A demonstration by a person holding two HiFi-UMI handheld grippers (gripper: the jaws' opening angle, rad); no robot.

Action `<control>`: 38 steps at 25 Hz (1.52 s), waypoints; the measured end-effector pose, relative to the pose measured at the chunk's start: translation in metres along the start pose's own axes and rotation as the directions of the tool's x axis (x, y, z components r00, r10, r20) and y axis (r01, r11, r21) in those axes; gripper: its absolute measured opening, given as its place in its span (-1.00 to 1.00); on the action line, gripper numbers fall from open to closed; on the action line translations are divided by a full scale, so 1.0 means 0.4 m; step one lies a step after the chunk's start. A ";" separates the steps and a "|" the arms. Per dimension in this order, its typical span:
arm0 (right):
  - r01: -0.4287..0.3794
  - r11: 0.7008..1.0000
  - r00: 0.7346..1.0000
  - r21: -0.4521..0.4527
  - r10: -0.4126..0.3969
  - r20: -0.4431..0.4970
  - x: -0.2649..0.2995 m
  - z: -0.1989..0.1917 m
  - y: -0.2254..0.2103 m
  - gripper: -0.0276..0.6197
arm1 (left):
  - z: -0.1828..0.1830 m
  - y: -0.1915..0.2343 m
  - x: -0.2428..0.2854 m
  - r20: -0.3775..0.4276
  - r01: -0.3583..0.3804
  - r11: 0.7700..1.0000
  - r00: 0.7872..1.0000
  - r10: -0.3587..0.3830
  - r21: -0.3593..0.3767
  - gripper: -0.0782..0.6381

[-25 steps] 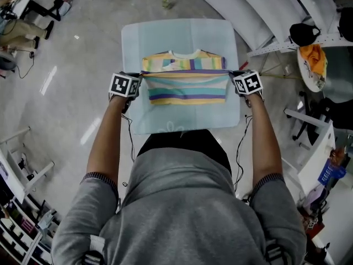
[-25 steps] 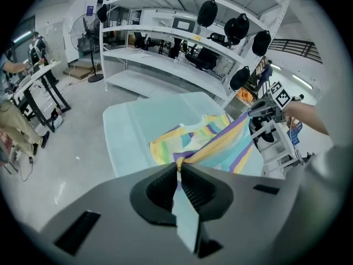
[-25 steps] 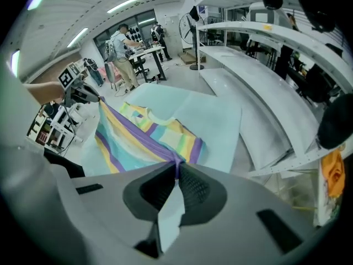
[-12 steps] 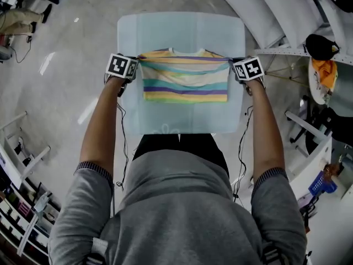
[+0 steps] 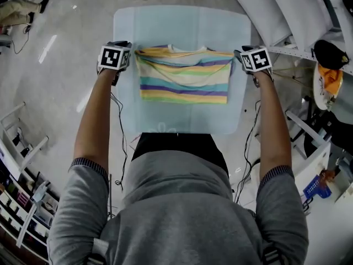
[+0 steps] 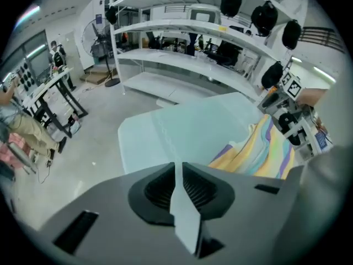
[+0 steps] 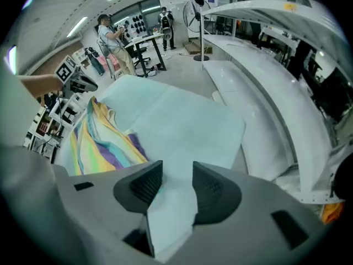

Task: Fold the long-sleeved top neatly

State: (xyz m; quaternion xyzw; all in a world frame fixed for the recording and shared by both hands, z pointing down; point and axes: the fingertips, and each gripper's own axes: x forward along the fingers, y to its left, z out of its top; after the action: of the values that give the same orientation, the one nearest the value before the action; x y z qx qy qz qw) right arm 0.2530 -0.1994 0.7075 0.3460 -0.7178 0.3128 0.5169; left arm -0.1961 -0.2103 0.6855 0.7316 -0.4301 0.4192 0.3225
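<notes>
A grey polished floor (image 5: pixel 66 81) surrounds the tabletop (image 5: pixel 182 24), which is a rounded rectangle under a smooth pale blue cover. White curved shelving (image 5: pixel 287 10) runs close past the tabletop's far right corner. To the right of the tabletop, a black cap (image 5: pixel 328 51) and a crumpled orange cloth (image 5: pixel 330 76) sit on a round white stand, with a blue basket (image 5: pixel 319 184) lower on that side. The long-sleeved top (image 5: pixel 185 76) lies folded into a wide rectangle on the middle of the tabletop. It is soft cloth in level stripes of yellow, cream, mint and purple. Its far edge is rumpled, and a white collar shows there. The left gripper (image 6: pixel 177 173) hangs over the tabletop's left edge, just beside the top's far left corner. Its ribbed dark pads have just been opening and stand a narrow slit apart, with only the blue cover seen between them. The right gripper (image 7: pixel 177 184) hangs over the tabletop's right edge, just beside the top's far right corner. Its jaws have just been opening and stand clearly apart, with bare cover between them and the striped cloth off to one side.
</notes>
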 end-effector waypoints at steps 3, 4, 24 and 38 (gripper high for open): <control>-0.009 0.998 1.000 -0.060 0.010 0.023 -0.021 0.027 -0.003 -0.32 | 0.032 -0.049 -0.019 0.059 0.084 0.983 0.994 -0.094 0.161 -0.59; -0.022 0.996 0.999 -0.091 0.025 0.035 -0.025 0.036 0.005 -0.32 | 0.034 -0.071 -0.025 0.058 0.108 0.967 0.991 -0.124 0.231 -0.53; -0.283 0.640 0.958 -0.714 0.159 -0.237 0.056 -0.047 0.198 -0.77 | -0.086 -0.175 0.061 -0.191 0.274 0.571 0.960 -0.202 0.774 -0.60; -0.219 0.805 0.974 -0.552 0.152 -0.166 0.079 0.014 0.066 -0.88 | -0.057 -0.117 0.087 -0.216 0.415 0.821 0.909 -0.357 0.392 -0.67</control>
State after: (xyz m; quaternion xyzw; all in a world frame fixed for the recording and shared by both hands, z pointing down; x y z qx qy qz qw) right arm 0.2213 -0.1944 0.7338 0.0867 -0.7780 0.1536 0.6030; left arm -0.1521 -0.1838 0.7213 0.8265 -0.1473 0.4771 0.2598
